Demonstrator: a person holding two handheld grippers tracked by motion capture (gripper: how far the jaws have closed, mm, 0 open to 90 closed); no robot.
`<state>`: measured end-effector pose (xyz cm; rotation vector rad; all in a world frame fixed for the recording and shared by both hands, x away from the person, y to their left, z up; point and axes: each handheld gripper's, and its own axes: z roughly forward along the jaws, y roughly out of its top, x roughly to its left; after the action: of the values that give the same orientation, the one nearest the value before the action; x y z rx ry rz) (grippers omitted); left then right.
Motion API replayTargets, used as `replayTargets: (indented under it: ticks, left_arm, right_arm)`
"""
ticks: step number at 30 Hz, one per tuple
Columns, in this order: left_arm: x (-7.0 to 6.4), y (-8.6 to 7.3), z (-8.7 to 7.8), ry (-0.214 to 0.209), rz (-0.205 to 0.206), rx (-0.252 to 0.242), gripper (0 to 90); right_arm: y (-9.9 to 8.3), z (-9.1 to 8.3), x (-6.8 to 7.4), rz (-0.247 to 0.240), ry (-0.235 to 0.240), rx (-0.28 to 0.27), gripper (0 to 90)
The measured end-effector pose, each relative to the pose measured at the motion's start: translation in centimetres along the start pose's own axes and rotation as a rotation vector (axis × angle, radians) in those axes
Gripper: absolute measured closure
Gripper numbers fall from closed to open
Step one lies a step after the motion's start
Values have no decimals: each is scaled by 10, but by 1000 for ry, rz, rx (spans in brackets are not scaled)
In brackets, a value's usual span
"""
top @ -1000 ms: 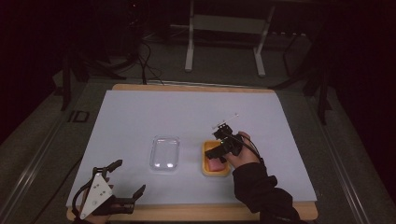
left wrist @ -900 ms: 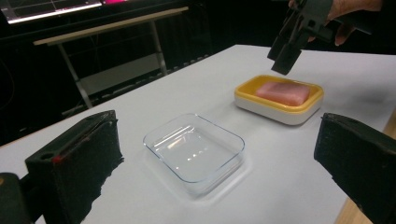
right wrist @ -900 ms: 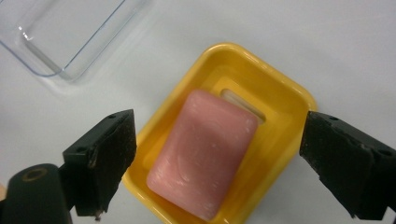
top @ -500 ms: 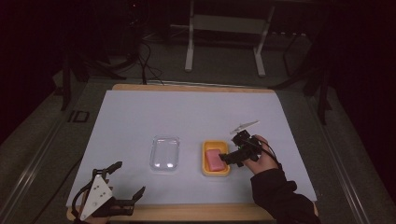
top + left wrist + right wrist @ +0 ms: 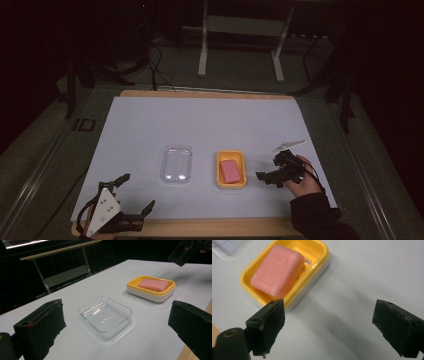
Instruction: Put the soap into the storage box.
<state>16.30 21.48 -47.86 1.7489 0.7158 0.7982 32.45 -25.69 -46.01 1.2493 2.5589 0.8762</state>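
A pink soap bar (image 5: pixel 230 171) lies in a yellow soap dish (image 5: pixel 232 155) with a white base, right of the table's middle. Left of it sits an empty clear plastic dish (image 5: pixel 176 150). My right gripper (image 5: pixel 267 169) hovers just right of the soap dish, open and holding nothing. In the right gripper view the soap (image 5: pixel 277 270) and the dish's rim (image 5: pixel 322 257) lie ahead and to the left of the spread jaws. My left gripper (image 5: pixel 136 193) rests open at the front left corner, facing the clear dish (image 5: pixel 105 331) and the soap dish (image 5: pixel 132 286).
A white mat (image 5: pixel 210 120) covers the wooden table, whose front edge (image 5: pixel 210 227) shows below it. Beyond the far edge stands a metal frame (image 5: pixel 240 45) on a dark floor with cables (image 5: pixel 150 60). The person's dark sleeve (image 5: pixel 315 217) enters at the bottom right.
My right gripper has drawn back to the right from above the soap dish, with the soap left lying in the dish. The left gripper has stayed put.
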Motion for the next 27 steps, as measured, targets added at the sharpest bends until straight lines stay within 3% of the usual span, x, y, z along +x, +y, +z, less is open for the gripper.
replayTargets:
  ticks: [15, 19, 22, 27]
  left_arm:
    - [-1, 0, -1, -6, 10, 2, 9]
    - [-1, 0, -1, -10, 12, 1, 9]
    - [-2, 1, -2, -13, 16, 2, 9]
    - [-3, 2, -3, -24, 22, -7, 9]
  right_arm:
    - [-39, -10, -7, 14, -35, -2, 134]
    - [-45, -11, -8, 0, -42, -9, 128]
    - [-52, -14, -11, -40, -89, -14, 126]
    - [-59, -13, -19, -36, -103, -46, 126]
